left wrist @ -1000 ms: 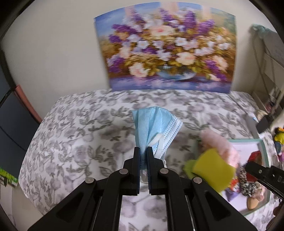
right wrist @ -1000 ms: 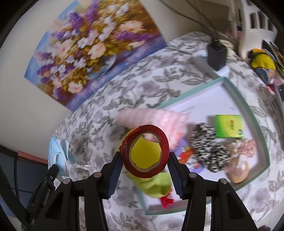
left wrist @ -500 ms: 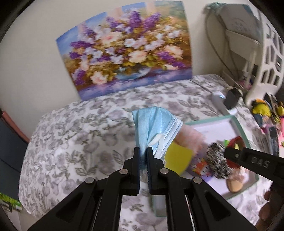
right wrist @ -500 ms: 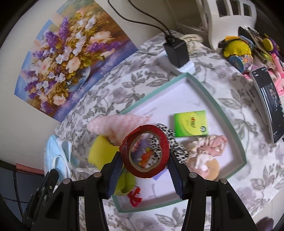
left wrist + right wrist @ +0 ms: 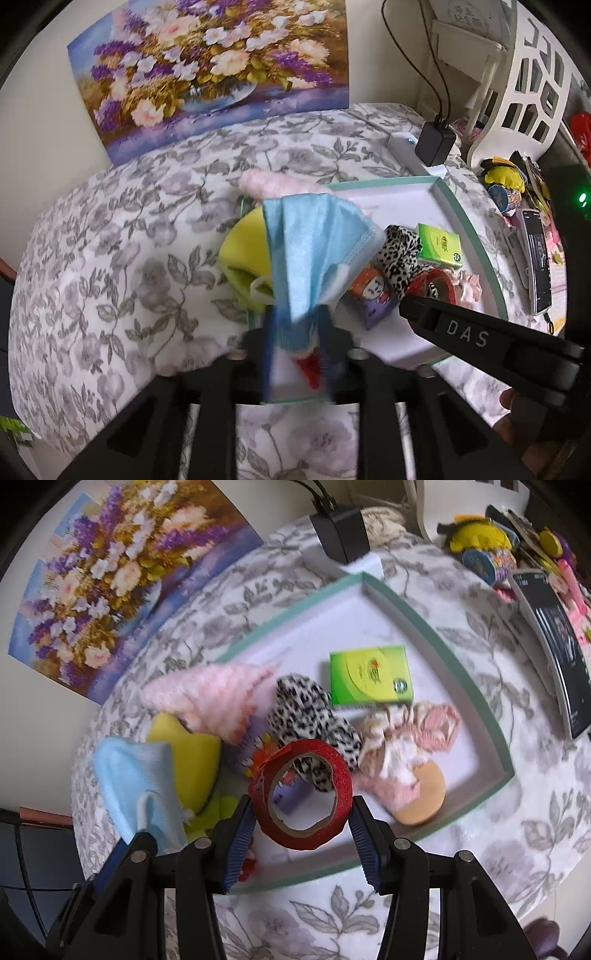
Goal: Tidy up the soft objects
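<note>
Your left gripper (image 5: pixel 295 343) was opening its jaws, the blue face mask (image 5: pixel 314 251) still standing between them over the near corner of the green-rimmed tray (image 5: pixel 436 635). Your right gripper (image 5: pixel 301 827) had its jaws clenched on the red tape roll (image 5: pixel 301 801) above the tray, where a leopard-print scrunchie (image 5: pixel 306 712) and a green packet (image 5: pixel 369 675) lay on the flowered bedspread (image 5: pixel 122 236).

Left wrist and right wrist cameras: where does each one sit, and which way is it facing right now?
Left wrist: on the left gripper, tilted down at the tray; its jaws are opening around the blue mask; the right gripper crosses the lower right.
Right wrist: on the right gripper, tilted down over the tray, clamping the red tape roll; the left gripper shows lower left.
Shared: tray, mask, tape roll, green packet, flower painting.
</note>
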